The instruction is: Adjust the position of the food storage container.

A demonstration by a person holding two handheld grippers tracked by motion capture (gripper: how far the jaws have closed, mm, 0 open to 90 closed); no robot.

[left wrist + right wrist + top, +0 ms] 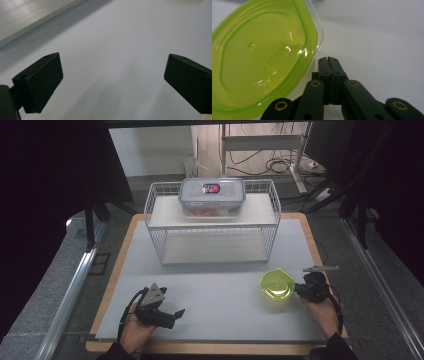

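Resting on worktop (210, 290) | right gripper (328, 60): jaws together, empty, just beside green bowl (276, 285) | left gripper (112, 75): jaws apart, empty

The table (210, 295) is evenly lit from above; dark edges frame the high view; glare is seen on the green bowl (262, 57).

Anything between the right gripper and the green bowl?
Nothing visible. The right gripper, jaws shut, sits right beside the green bowl on the table mat; in the right gripper view the bowl's rim lies just next to the jaw tips, and whether they touch it is unclear. The wire rack stands farther back.
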